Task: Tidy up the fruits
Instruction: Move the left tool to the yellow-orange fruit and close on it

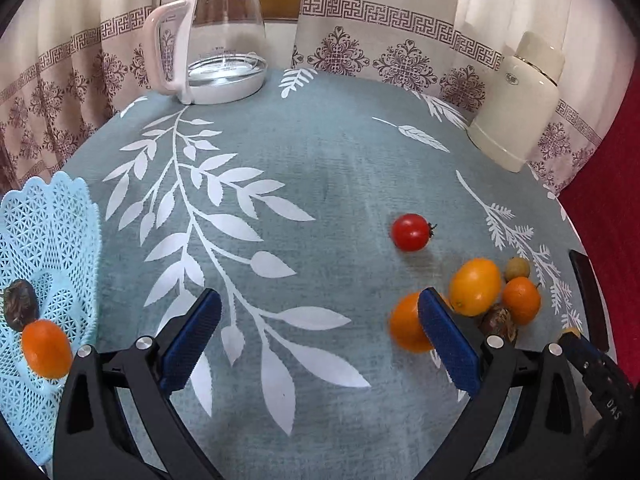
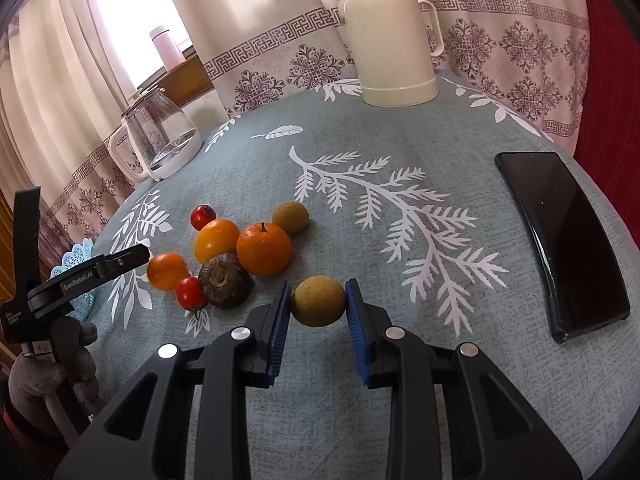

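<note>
While the right gripper clamps a tan longan against the teal tablecloth, the left gripper stands spread and empty; a kumquat lies in the blue basket.

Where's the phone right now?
In the right wrist view the black phone lies flat near the table's right edge, right of the right gripper, well apart from the fruit.

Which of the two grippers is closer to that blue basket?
Left. The left gripper hovers right beside the basket; the right gripper is across the fruit pile, around a longan.
</note>
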A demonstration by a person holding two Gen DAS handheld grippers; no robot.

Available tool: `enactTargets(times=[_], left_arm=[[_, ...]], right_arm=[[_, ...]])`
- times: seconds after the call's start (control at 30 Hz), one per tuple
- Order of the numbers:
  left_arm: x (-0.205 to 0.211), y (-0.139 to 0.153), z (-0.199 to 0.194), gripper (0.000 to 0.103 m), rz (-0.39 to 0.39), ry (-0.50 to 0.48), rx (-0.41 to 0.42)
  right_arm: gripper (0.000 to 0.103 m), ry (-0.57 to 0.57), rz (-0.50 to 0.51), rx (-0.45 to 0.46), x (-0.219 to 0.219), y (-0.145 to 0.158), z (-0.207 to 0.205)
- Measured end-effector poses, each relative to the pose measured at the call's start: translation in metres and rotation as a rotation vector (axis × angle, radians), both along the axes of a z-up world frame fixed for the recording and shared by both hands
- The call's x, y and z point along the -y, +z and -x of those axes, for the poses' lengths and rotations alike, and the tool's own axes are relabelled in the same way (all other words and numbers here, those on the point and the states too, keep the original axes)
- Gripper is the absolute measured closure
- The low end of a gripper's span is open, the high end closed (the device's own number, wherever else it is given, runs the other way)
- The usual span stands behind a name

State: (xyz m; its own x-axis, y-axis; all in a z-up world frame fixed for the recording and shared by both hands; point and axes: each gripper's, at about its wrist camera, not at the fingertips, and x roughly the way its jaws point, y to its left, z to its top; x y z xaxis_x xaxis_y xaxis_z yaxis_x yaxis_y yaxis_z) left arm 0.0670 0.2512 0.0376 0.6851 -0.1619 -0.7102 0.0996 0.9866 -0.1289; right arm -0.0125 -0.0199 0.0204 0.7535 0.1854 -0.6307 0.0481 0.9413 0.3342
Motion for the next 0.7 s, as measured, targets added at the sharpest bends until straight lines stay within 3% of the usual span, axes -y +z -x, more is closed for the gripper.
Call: enactTargets(times=[0.37, 0.53, 0.63, 0.7], left_arm=[[0.025, -0.008, 0.021, 0.003, 0.019, -0.087, -0.023], [0.043, -0.014, 0.036, 0.003, -0.03, -0.155, -0.01], [0.049, -0.016, 0.037, 0.019, -0.053, -0.18, -0.01], [0.047, -0.019, 0.035, 0.033, -0.028, -0.186, -0.028]], right_arm=[[0.075, 0.005, -0.004, 0.004, 0.0, 0.0, 0.001], [0.075, 0.007, -0.004, 0.005, -0.001, 0.001, 0.001], [0.075, 0.007, -0.004, 0.006, -0.001, 0.001, 0.001], [0.075, 0.01, -0.003, 0.01, -0.002, 0.001, 0.001]])
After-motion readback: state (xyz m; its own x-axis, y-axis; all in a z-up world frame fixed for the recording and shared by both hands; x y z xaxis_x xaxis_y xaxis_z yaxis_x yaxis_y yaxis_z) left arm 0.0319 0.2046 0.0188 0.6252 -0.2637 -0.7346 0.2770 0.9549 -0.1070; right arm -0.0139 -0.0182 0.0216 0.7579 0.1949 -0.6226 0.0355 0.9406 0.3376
